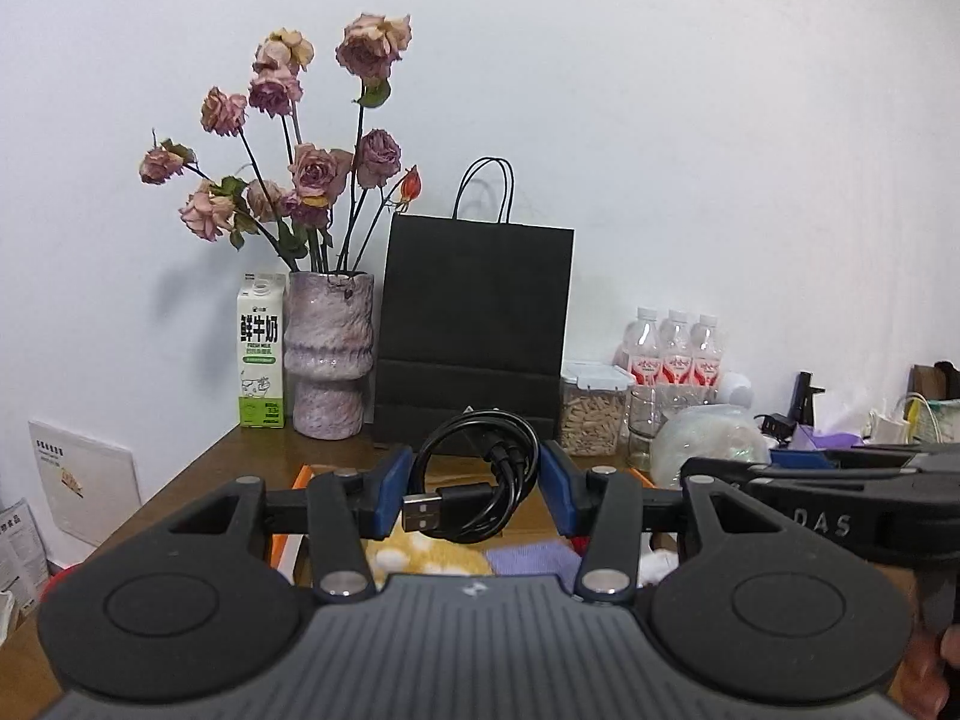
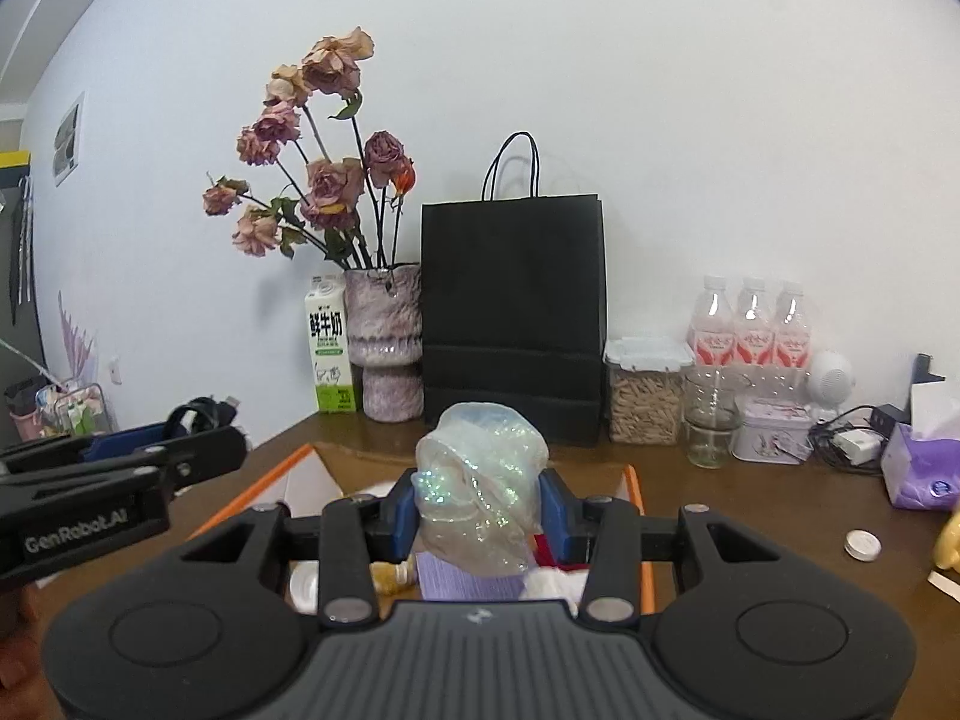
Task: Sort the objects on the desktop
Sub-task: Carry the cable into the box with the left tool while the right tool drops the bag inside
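"GenRobot.AI" on left gripper (image 1: 477, 495), carton (image 1: 261, 351) reads "FRESH MILK". Left jaws pinch coiled black cable (image 1: 480, 474); right gripper (image 2: 480, 510) jaws pinch crumpled plastic wrap (image 2: 480, 492), both above box (image 2: 633, 492) on tabletop (image 2: 750, 516).

Along the wall at the back of the tabletop (image 2: 750, 516), a milk carton (image 2: 329, 351) is being flanked on its right by a vase (image 2: 384, 342), then a paper bag (image 2: 513, 312), then a lidded jar (image 2: 647, 390). Three bottles (image 2: 753, 324) are being kept behind a glass (image 2: 713, 420). An open box (image 2: 633, 480) is being kept in front of the bag.
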A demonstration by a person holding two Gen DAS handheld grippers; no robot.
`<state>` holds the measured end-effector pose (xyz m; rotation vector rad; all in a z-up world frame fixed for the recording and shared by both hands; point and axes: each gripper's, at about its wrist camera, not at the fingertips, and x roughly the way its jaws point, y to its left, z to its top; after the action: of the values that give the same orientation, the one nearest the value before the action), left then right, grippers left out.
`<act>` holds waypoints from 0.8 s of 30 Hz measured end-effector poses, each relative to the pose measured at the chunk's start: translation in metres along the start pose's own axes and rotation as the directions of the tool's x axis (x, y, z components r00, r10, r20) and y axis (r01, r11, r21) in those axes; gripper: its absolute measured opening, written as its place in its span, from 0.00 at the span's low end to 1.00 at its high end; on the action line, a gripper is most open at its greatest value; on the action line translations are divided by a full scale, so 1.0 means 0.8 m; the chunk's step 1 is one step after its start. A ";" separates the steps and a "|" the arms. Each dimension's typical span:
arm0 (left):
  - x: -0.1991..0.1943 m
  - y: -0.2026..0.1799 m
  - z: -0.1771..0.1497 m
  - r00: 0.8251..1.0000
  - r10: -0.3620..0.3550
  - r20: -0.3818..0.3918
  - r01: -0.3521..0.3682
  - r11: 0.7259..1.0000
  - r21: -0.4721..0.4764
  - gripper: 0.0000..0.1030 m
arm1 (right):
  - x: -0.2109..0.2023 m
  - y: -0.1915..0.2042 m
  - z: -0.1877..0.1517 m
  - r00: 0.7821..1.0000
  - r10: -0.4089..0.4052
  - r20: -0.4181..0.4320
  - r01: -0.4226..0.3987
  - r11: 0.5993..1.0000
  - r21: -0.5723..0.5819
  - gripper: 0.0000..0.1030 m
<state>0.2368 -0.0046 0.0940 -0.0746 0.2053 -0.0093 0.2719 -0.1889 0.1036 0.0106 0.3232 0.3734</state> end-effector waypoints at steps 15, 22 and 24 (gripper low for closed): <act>0.113 0.024 -0.038 0.987 0.071 -0.146 -0.072 0.997 -0.002 0.45 | 0.104 -0.008 -0.038 0.995 -0.025 -0.094 0.027 0.999 0.028 0.39; 0.127 0.017 -0.062 0.976 0.071 -0.207 -0.059 0.996 0.061 0.45 | 0.124 -0.005 -0.058 0.988 -0.027 -0.153 0.026 1.000 -0.007 0.39; 0.129 0.015 -0.067 0.973 0.074 -0.219 -0.059 0.995 0.076 0.46 | 0.127 -0.003 -0.062 0.986 -0.027 -0.167 0.024 1.000 -0.020 0.40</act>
<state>0.3271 0.0017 0.0199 0.0024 0.4301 0.0424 0.3464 -0.1568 0.0247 -0.0427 0.4856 0.3528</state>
